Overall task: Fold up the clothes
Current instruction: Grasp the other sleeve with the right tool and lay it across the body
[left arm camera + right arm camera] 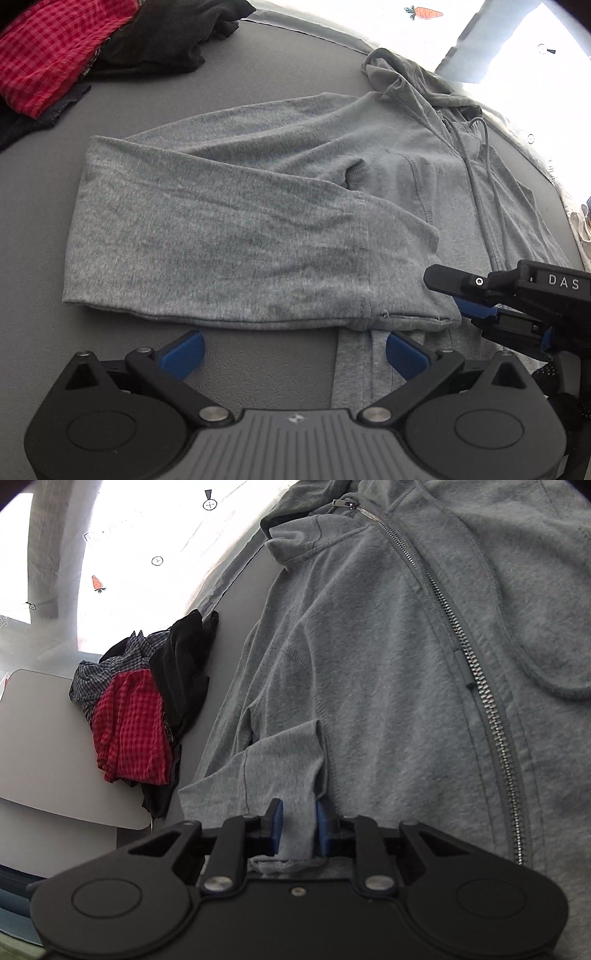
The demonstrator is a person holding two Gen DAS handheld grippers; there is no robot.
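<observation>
A grey zip hoodie lies flat on the grey table, with a sleeve folded across its body and the hood at the far right. My left gripper stands wide open just in front of the hoodie's near folded edge; its pads press on nothing, though a strip of grey cloth lies by the right finger. In the left wrist view my right gripper reaches in from the right at the fold's corner. The right wrist view shows that gripper shut on a flap of the hoodie, left of the zipper.
A pile of other clothes, red checked and black, sits at the table's far left, seen also as a pile in the right wrist view. A white board lies beyond the pile. Bright white surfaces surround the table.
</observation>
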